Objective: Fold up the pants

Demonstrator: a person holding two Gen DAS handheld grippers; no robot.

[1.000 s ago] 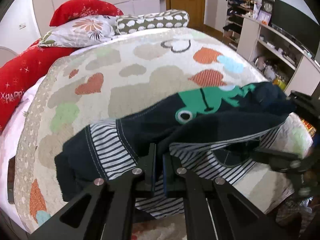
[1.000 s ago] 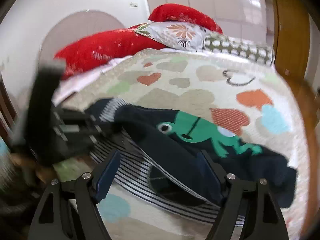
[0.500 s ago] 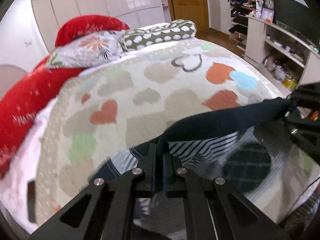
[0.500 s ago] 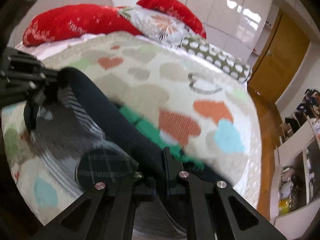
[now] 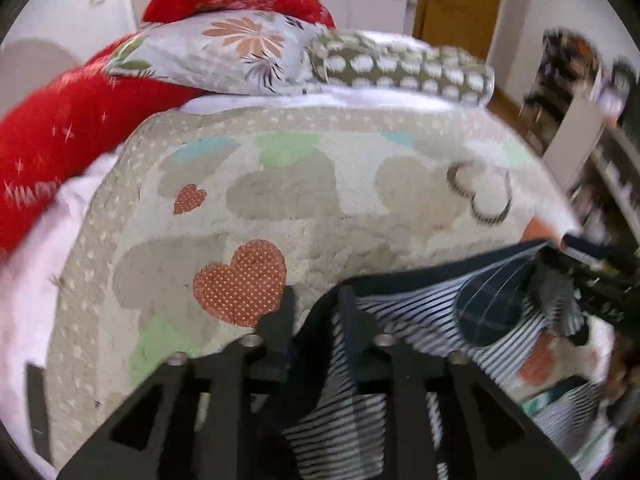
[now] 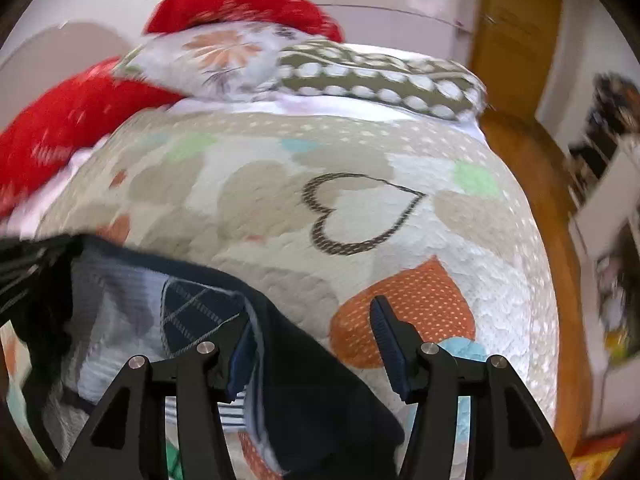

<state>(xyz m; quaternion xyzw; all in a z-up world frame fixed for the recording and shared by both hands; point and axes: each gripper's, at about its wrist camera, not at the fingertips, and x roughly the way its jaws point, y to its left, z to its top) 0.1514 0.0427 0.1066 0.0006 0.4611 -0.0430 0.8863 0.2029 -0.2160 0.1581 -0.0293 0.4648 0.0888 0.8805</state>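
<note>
The pants (image 5: 420, 320) are dark navy with a black-and-white striped lining and a plaid patch. They hang stretched above the heart-patterned quilt (image 5: 280, 200). My left gripper (image 5: 316, 312) has its jaws a little apart with the navy waistband edge running between them. My right gripper (image 6: 316, 340) stands wide open; the navy cloth (image 6: 304, 380) drapes through the gap and over its left finger (image 6: 240, 356). The right gripper also shows at the right edge of the left wrist view (image 5: 592, 276).
Red, floral and polka-dot pillows (image 5: 256, 48) lie at the head of the bed. A wooden door (image 6: 516, 28) and wooden floor are to the right. Shelves with clutter (image 5: 592, 92) stand at the far right.
Both grippers were shut on the pants half a second ago; now the right jaws are wide apart and the left jaws have parted slightly. Both have carried the cloth farther up the bed.
</note>
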